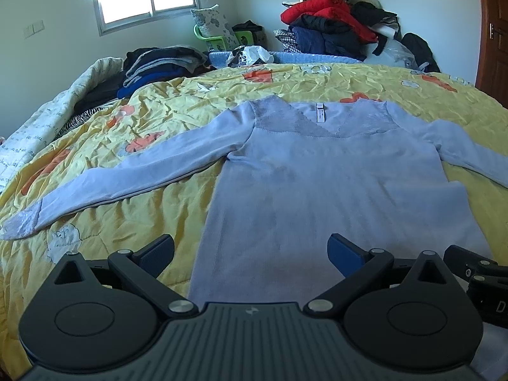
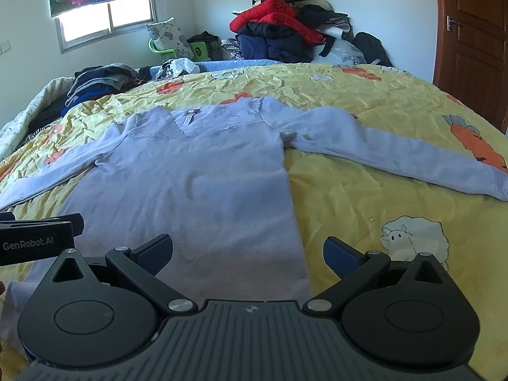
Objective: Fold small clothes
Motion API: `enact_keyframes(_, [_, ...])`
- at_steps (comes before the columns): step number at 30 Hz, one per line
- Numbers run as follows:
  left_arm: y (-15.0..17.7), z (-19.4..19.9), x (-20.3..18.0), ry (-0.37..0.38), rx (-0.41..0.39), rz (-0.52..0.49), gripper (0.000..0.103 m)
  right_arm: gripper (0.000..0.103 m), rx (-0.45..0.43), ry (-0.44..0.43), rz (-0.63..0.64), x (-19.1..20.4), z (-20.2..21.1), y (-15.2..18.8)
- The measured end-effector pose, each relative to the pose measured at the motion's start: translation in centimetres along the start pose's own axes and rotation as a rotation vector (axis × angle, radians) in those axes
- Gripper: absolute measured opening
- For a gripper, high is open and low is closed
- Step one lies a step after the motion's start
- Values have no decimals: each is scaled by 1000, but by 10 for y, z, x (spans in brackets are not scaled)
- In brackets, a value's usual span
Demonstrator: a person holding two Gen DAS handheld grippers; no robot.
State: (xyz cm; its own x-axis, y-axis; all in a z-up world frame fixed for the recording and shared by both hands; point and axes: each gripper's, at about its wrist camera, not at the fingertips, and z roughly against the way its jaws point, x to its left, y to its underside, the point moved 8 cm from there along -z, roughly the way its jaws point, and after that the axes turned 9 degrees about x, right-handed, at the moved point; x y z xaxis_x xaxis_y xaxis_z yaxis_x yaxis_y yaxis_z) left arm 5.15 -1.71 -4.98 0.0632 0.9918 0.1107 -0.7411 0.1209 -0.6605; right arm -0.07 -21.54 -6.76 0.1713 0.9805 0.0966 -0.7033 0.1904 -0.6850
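A light blue long-sleeved top lies flat on the yellow bedspread, neck away from me, both sleeves spread out to the sides. It also shows in the right wrist view. My left gripper is open and empty, hovering over the top's hem near its left edge. My right gripper is open and empty, over the hem near the right edge. The left sleeve runs to the left, the right sleeve to the right.
Folded dark clothes are stacked at the bed's far left. A heap of red and dark jackets is piled beyond the far edge. A wooden door stands at the right. The other gripper's body shows at the left.
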Motion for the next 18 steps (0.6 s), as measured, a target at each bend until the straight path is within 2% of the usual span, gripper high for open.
enact_keyframes(18, [3, 0, -7, 15, 6, -10, 103, 102, 19, 23, -12, -8, -6, 1])
